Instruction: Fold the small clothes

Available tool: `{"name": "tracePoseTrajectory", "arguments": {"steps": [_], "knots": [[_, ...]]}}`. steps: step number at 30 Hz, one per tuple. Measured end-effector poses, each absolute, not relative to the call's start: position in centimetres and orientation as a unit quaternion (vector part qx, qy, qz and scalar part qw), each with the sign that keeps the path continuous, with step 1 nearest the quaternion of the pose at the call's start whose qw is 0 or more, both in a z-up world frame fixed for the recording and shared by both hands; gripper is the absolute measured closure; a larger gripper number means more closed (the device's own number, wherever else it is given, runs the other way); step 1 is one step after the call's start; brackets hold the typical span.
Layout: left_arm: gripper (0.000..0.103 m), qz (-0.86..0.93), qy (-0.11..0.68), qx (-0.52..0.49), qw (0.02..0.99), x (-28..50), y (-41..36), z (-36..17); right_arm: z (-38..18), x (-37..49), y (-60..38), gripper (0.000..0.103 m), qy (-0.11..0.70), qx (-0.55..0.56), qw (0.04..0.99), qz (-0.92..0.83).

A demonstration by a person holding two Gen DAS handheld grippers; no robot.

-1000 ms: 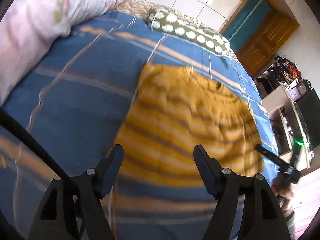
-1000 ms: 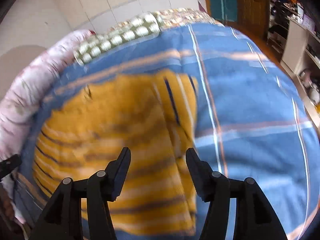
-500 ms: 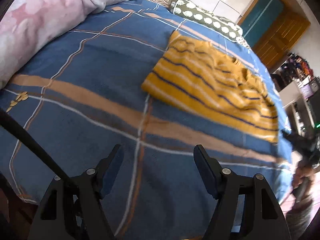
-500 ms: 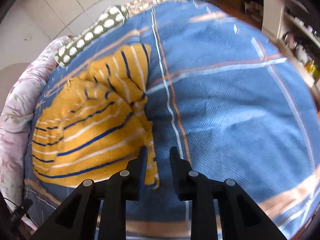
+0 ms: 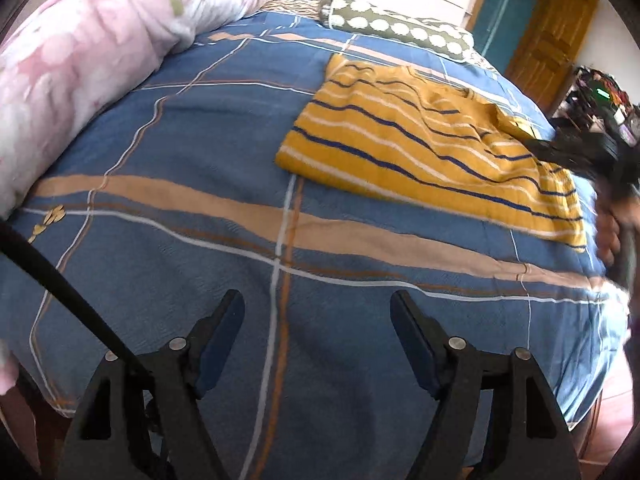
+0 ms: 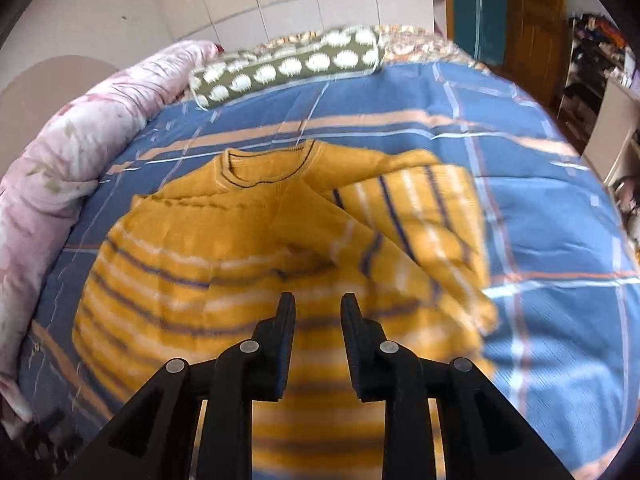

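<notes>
A mustard yellow sweater (image 6: 248, 240) with navy and white stripes lies on the blue plaid bedspread (image 5: 200, 140), one sleeve folded across its right side. It also shows in the left wrist view (image 5: 420, 148), far from my left gripper (image 5: 318, 312), which is wide open and empty over the near part of the bed. My right gripper (image 6: 318, 308) hovers over the sweater's lower middle, jaws narrowly apart with nothing between them. It also shows at the right edge of the left wrist view (image 5: 580, 152).
A pink floral quilt (image 5: 80, 72) runs along the left side of the bed. A green bolster with white spots (image 6: 288, 68) lies at the head. A wooden door (image 5: 548, 36) and cluttered shelves (image 6: 596, 64) stand at the right.
My left gripper has pulled back from the sweater toward the near bed edge. My right gripper partly closed, then moved from the sweater's right edge to over its middle.
</notes>
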State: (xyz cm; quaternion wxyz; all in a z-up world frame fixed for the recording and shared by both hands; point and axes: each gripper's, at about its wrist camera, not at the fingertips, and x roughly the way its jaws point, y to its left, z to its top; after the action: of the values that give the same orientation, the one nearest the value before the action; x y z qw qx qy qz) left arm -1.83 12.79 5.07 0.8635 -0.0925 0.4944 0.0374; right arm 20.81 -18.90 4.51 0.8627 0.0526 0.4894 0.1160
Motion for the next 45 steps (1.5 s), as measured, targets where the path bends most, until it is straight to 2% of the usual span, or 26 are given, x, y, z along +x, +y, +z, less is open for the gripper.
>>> {"name": "tracePoseTrajectory", "arguments": {"steps": [4,6,10,13,15,16,17,23,29,36,45], "knots": [[0.029,0.044,0.496,-0.068,0.864,-0.6,12.5,4.0,2.5,25.5,-20.9,0.078,0.501,0.061,0.862,0.056],[0.028,0.047,0.505,-0.072,0.859,0.0,12.8,3.0,2.4,27.1,-22.7,0.079,0.499,0.099,0.859,0.046],[0.016,0.047,0.504,-0.065,0.860,0.5,12.7,2.2,2.8,28.0,-25.3,0.079,0.496,0.176,0.849,0.048],[0.012,0.051,0.504,-0.047,0.861,0.7,11.9,1.7,3.9,27.5,-25.8,0.077,0.488,0.176,0.854,0.044],[0.009,0.053,0.501,-0.039,0.863,0.7,11.6,1.6,4.7,27.1,-26.6,0.062,0.479,0.174,0.860,0.025],[0.008,0.053,0.499,-0.037,0.864,0.6,11.5,1.5,5.1,26.7,-27.3,0.048,0.474,0.177,0.862,0.015],[0.007,0.053,0.497,-0.037,0.865,0.6,11.5,1.4,5.6,26.3,-28.2,0.047,0.469,0.183,0.864,0.006],[0.000,0.057,0.491,-0.039,0.868,0.8,11.4,1.0,6.3,22.4,-32.0,0.047,0.478,0.188,0.858,-0.020],[0.000,0.080,0.476,-0.038,0.875,0.7,10.8,0.7,4.7,16.9,-31.7,0.047,0.493,0.197,0.847,0.022],[0.000,0.067,0.485,-0.043,0.871,0.2,11.0,1.2,2.8,11.6,-31.3,0.047,0.478,0.265,0.836,0.045],[0.000,0.054,0.494,-0.062,0.865,-2.2,10.5,3.4,0.8,8.2,-30.4,0.041,0.463,0.303,0.831,0.047]]}}
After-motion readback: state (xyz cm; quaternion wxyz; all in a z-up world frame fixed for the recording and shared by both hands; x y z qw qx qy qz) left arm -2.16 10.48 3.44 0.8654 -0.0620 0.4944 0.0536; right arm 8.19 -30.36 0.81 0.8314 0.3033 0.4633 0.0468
